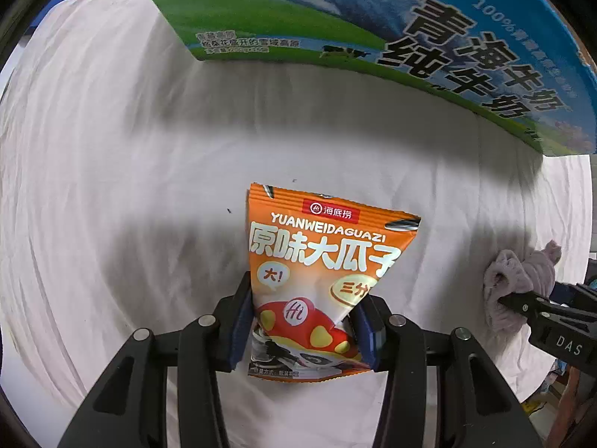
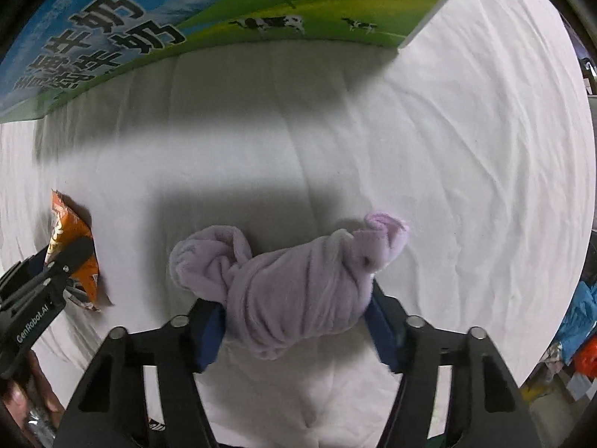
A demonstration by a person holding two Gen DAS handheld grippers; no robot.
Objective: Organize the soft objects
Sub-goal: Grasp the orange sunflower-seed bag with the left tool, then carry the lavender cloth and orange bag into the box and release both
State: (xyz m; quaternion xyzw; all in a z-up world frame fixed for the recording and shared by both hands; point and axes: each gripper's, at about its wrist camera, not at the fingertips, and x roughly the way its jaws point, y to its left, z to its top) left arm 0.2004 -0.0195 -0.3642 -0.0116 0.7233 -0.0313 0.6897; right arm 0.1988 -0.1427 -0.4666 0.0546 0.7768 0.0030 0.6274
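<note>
We only see part of the milk carton box (image 1: 373, 26), cut off along the frame top. Left gripper (image 1: 304, 330) jaws clenched on orange snack packet (image 1: 317, 261), frame centre. Right gripper (image 2: 294, 321) jaws grasping lilac towel bundle (image 2: 291, 280) over white sheet (image 2: 466, 156).

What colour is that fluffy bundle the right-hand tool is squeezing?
Pale lilac purple. The rolled towel shows best in the right wrist view, held by the right gripper.

Glossy foil-like snack packet (image 1: 317, 280), fleecy lilac cloth (image 2: 294, 287), matt creased white sheet (image 1: 112, 186), seemingly printed cardboard box (image 1: 373, 18).
</note>
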